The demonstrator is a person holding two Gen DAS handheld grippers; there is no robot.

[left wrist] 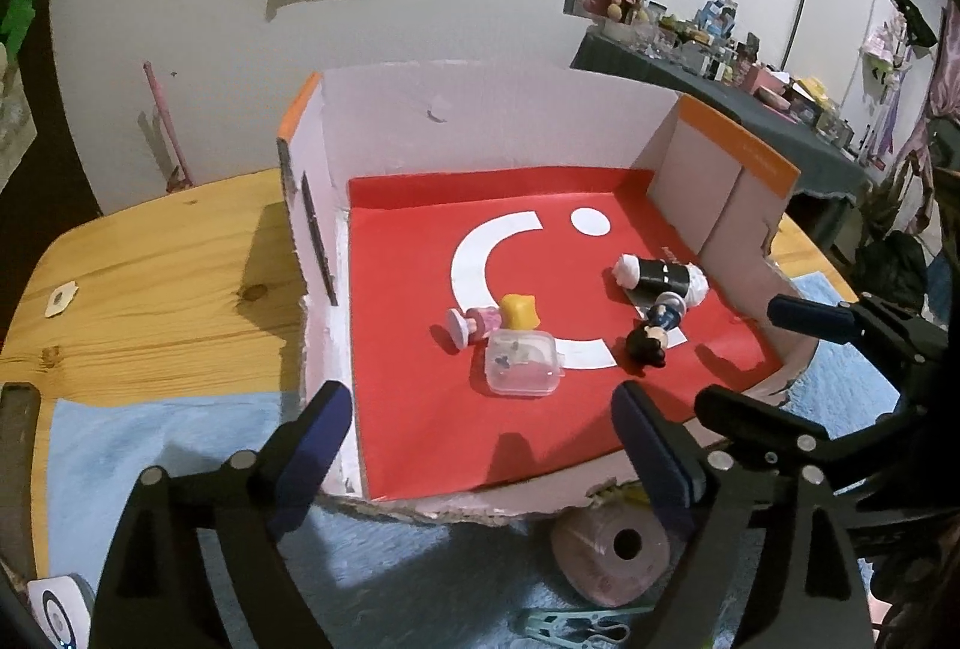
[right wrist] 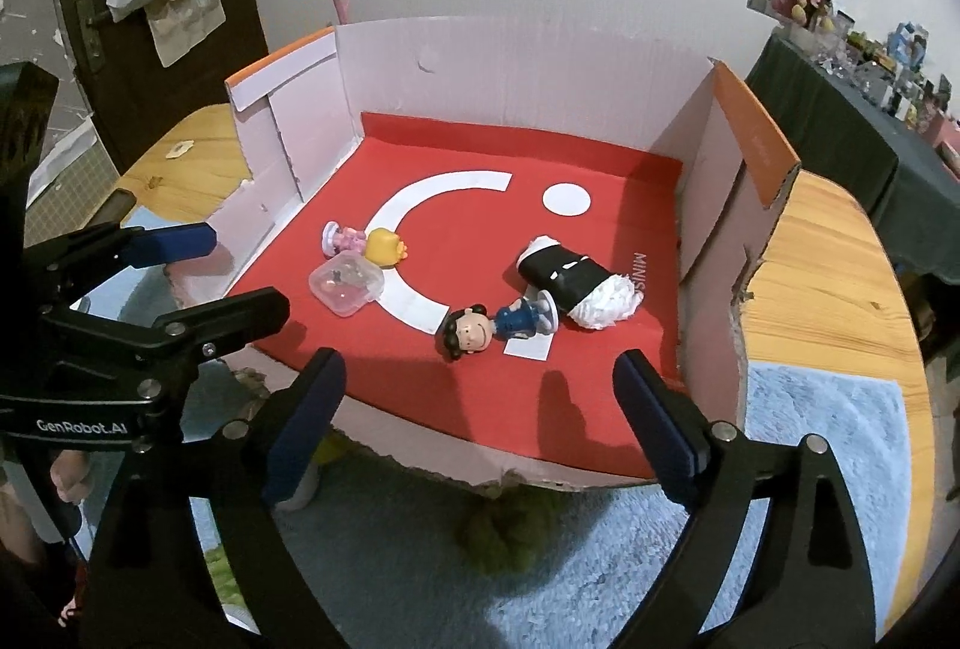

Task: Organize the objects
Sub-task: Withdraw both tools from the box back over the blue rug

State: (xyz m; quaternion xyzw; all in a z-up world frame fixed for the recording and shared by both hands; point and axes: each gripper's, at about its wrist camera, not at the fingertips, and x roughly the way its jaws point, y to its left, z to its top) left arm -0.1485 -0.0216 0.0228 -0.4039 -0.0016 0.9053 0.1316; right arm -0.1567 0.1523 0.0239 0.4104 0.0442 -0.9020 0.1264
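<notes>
An open cardboard box [left wrist: 480, 121] [right wrist: 522, 73] with a red floor holds four things: a clear plastic case [left wrist: 525, 364] [right wrist: 347, 283], a yellow-haired pink figurine [left wrist: 495, 319] [right wrist: 369, 244], a dark-haired blue figurine [left wrist: 654, 328] [right wrist: 492, 328] and a black-and-white roll [left wrist: 660, 277] [right wrist: 576, 283], all lying down. My left gripper [left wrist: 480, 439] is open and empty at the box's near edge. My right gripper [right wrist: 480, 421] is open and empty at the near edge too; it also shows in the left wrist view [left wrist: 810, 316].
The box stands on a wooden table [left wrist: 150, 277] [right wrist: 840, 277] with a blue fluffy mat [left wrist: 150, 451] [right wrist: 810, 469]. A pink tape roll [left wrist: 612, 550] and a green clip [left wrist: 576, 628] lie on the mat before the box. A green fuzzy lump [right wrist: 510, 529] lies near the box front.
</notes>
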